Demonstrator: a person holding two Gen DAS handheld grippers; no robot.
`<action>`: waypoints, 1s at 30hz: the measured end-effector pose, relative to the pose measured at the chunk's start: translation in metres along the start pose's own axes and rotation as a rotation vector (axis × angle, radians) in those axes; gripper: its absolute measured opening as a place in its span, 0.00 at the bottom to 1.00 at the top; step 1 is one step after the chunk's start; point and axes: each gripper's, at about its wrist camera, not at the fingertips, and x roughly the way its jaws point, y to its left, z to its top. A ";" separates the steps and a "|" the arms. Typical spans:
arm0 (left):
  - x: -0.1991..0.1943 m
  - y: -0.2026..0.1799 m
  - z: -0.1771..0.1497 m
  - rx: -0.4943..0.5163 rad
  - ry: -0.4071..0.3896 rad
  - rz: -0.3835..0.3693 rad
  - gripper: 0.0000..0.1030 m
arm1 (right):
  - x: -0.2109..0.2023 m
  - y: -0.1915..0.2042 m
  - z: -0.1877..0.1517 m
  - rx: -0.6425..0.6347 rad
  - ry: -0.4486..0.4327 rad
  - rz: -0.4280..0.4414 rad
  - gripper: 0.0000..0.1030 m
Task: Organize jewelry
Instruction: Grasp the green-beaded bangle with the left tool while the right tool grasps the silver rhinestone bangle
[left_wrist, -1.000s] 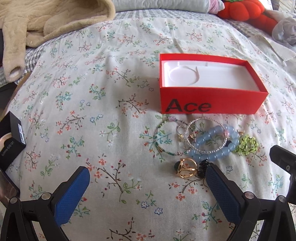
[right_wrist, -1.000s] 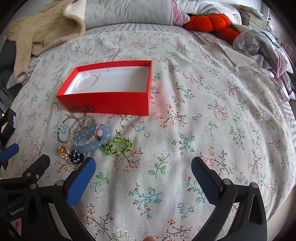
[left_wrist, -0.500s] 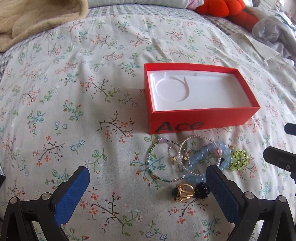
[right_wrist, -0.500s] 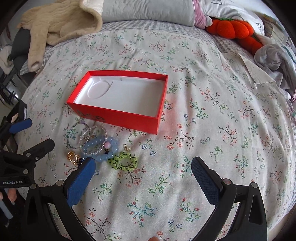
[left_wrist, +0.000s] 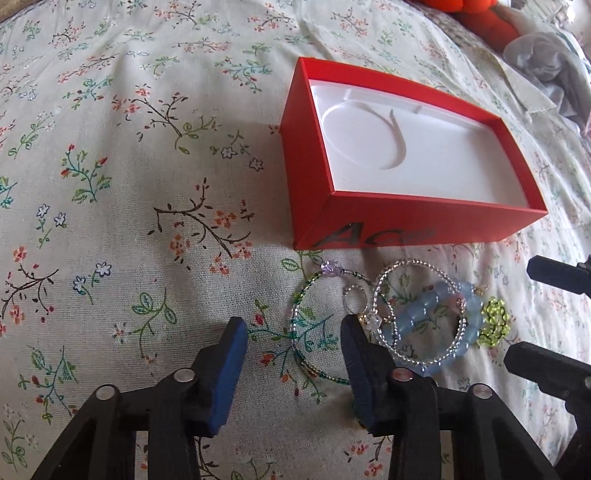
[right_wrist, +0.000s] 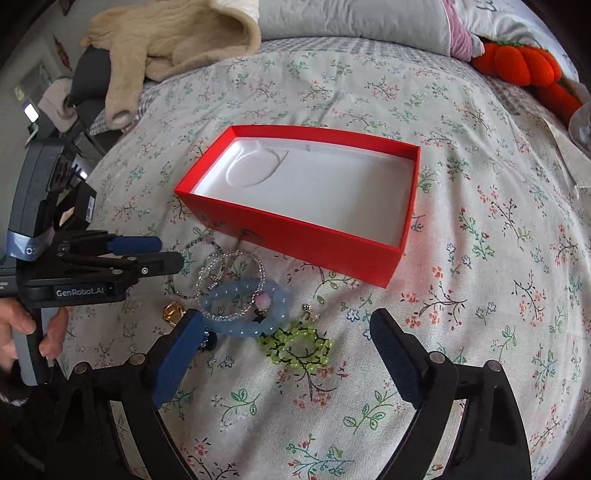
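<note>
An open red box (left_wrist: 417, 229) (right_wrist: 314, 236) with a white insert lies on the flowered bedspread. In front of it lies a pile of jewelry: a thin green bead bracelet (left_wrist: 299, 321), a clear bead bracelet (left_wrist: 384, 288) (right_wrist: 221, 266), a pale blue bead bracelet (left_wrist: 439, 317) (right_wrist: 243, 299), a lime green bead piece (left_wrist: 496, 321) (right_wrist: 295, 347) and a gold ring (right_wrist: 173, 312). My left gripper (left_wrist: 291, 341) is open, its fingers astride the left edge of the green bracelet. My right gripper (right_wrist: 284, 339) is open and hovers over the lime green piece.
A beige garment (right_wrist: 173, 44), grey pillows (right_wrist: 351, 18) and an orange plush pumpkin (right_wrist: 524, 62) lie at the far side of the bed. A small black box (right_wrist: 86, 203) sits at the bed's left edge. Grey cloth (left_wrist: 546, 62) lies at the right.
Both grippers moved down and forward toward the jewelry pile. My left gripper's jaws narrowed a good deal and now straddle the green bracelet's edge. My right gripper stays wide open.
</note>
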 end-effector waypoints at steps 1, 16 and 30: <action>0.003 -0.001 0.000 0.007 0.004 0.009 0.34 | 0.003 0.004 0.000 -0.014 0.002 0.006 0.88; 0.001 0.011 0.001 0.005 -0.005 0.079 0.00 | 0.043 0.042 0.016 -0.194 0.034 0.030 0.72; -0.004 0.018 -0.001 0.002 -0.010 0.111 0.00 | 0.060 0.027 0.030 -0.087 0.044 0.022 0.14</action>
